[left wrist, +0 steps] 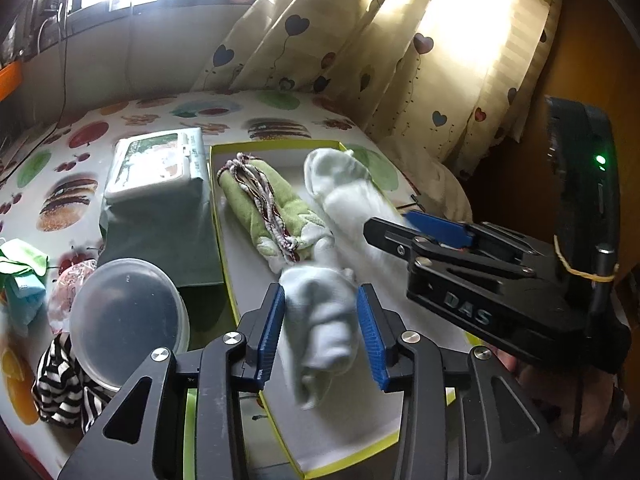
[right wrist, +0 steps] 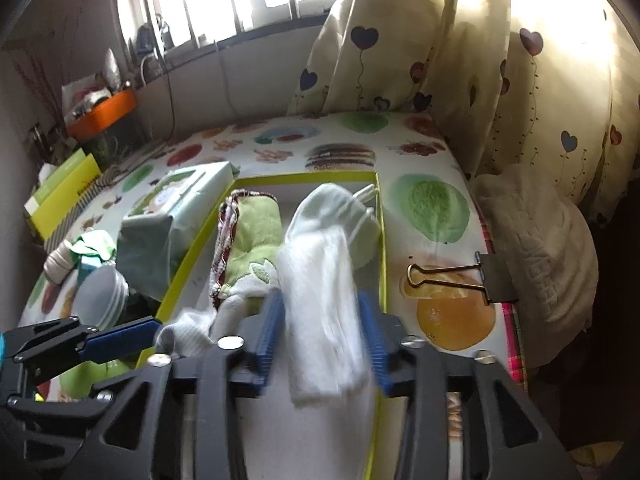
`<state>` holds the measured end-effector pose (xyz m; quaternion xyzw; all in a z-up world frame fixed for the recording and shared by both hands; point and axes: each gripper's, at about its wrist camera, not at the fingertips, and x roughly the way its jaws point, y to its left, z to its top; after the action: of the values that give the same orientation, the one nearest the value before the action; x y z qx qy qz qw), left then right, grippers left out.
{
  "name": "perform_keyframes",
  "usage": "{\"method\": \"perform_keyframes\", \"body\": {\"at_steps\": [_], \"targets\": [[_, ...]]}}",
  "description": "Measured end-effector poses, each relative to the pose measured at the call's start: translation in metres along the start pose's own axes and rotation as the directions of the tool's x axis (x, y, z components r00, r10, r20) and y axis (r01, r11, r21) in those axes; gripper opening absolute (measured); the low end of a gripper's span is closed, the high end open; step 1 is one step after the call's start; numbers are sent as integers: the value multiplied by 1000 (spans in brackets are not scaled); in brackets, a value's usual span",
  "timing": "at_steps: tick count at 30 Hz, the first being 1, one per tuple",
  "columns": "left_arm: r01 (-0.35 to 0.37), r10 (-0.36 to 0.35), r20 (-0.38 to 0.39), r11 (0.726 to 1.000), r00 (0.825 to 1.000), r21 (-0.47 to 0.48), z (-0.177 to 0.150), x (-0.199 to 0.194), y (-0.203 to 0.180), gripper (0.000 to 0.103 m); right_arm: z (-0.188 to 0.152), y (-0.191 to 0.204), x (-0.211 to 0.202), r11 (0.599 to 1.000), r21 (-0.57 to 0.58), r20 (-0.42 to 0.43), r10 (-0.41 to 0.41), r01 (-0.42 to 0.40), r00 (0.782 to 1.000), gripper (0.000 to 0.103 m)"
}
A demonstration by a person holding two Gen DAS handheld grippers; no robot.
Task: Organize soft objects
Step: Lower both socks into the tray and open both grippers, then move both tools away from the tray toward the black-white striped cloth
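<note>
Inside tray (left wrist: 218, 216), both open grippers straddle pale socks (left wrist: 320, 312)

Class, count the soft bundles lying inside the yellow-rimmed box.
3: green towel roll at left; white cloth at right; pale blue cloth nearest, between the left tool. More may be hidden.

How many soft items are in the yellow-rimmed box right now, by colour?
Green rolled towel: 1
White rolled cloth: 1
Pale blue-white socks: 1 bundle
Total in the box: 3
</note>
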<state>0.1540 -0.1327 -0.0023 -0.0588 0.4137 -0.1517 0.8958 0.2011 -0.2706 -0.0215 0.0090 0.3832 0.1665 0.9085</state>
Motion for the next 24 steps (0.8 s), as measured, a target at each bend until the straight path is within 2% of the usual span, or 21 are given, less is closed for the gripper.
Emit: {"method": "perform_keyframes", "body": {"at_steps": [6, 14, 24], "targets": [[5, -5, 27, 1000, 1000, -2, 0, -10, -3, 39, -5, 1, -22, 1000, -1, 44, 6, -6, 999, 52], [35, -36, 77, 999, 996, 10, -4, -35, -11, 39, -18, 3, -48, 1000, 7, 56, 0, 0, 998, 52], [32, -31, 118, 999, 993, -14, -17, -68, -2, 39, -30, 26, -80, 1000, -26, 74, 1, 1, 997, 54]]}}
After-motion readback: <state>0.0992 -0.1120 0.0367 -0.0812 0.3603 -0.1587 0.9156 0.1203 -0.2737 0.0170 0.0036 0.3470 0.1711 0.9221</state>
